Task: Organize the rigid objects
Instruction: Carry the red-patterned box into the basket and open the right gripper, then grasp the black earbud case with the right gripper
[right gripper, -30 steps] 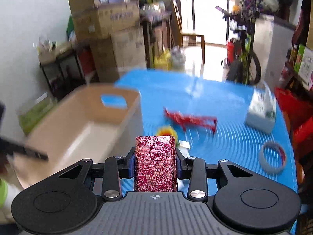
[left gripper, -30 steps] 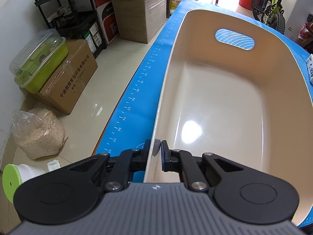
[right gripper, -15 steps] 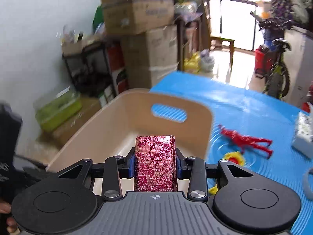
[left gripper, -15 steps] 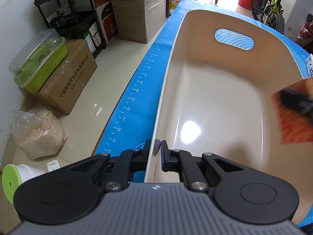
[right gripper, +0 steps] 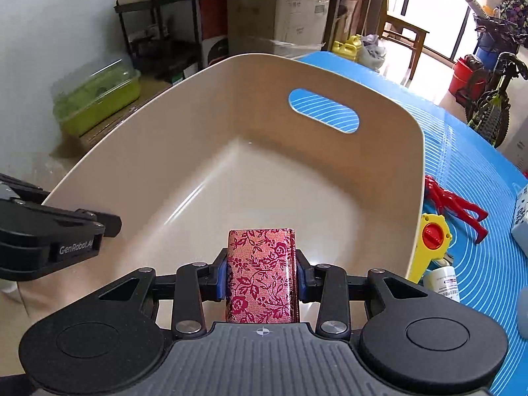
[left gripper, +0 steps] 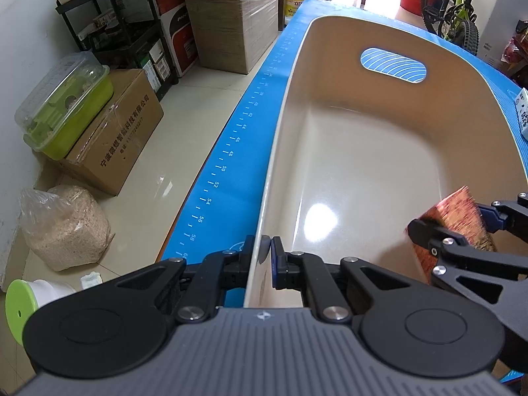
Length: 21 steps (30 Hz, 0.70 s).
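A storeroom-like space frames the scene: cardboard boxes [left gripper: 227, 16] stacked against the wall, a black shelf rack [left gripper: 109, 29], a green lidded container [left gripper: 66, 105] resting on a carton, a clear bag of pale grain [left gripper: 62, 227] on the tiled floor, and a small green bicycle [left gripper: 455, 6] at the far end. A blue mat [left gripper: 231, 165] with a printed ruler edge covers the surface, and on it sits a large beige tub [right gripper: 231, 132] with an oval handle cutout in its far wall.

The left gripper [left gripper: 265, 250] is pinched onto the tub's near-left rim — one finger outside the wall, the other inside, both pressed against it.

The right gripper [right gripper: 262, 277] clamps a red box with a pink floral pattern [right gripper: 262, 274] between its blue-padded fingers [right gripper: 220, 279], the box standing upright in the grip. It hangs over the near-right part of the tub's interior, above the glossy floor of the tub and not touching it as far as the left wrist view shows, where the box [left gripper: 455, 221] appears slightly blurred near the right wall.

Outside the tub on its right, lying on the mat: a red toy figure [right gripper: 452, 201], a yellow toy with a red centre [right gripper: 432, 241] touching the tub wall, a small white bottle [right gripper: 444, 283] just beside it, and a white patterned packet [right gripper: 521, 211] at the frame's edge.
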Motion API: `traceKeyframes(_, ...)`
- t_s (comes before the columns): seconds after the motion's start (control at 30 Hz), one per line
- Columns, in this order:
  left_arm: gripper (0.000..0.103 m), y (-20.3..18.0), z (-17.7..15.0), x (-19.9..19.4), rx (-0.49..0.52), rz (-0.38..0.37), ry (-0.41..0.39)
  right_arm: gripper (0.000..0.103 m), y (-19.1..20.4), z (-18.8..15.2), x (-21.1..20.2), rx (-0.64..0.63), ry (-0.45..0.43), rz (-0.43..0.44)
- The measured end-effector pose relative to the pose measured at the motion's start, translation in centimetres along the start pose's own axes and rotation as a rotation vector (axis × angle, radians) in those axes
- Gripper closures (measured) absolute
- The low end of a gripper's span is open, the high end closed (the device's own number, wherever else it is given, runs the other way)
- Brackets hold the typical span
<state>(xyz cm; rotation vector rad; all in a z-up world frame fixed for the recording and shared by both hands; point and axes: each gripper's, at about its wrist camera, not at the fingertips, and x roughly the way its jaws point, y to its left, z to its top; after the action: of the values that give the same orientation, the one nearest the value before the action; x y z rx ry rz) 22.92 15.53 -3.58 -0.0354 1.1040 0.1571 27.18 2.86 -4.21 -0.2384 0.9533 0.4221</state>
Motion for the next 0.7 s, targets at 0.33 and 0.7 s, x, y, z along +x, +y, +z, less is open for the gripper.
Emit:
traceKeyframes(0.33,0.092,0.0,0.1,0.0,-0.001,-0.006,0.002,0.033,-2.7,0.1,-5.6,0.093,-0.151,0.007)
traceKeyframes(0.7,0.092,0.0,0.1,-0.1,0.001,-0.003,0.001,0.021,-9.9,-3.8,-9.2,0.222,-0.216,-0.090)
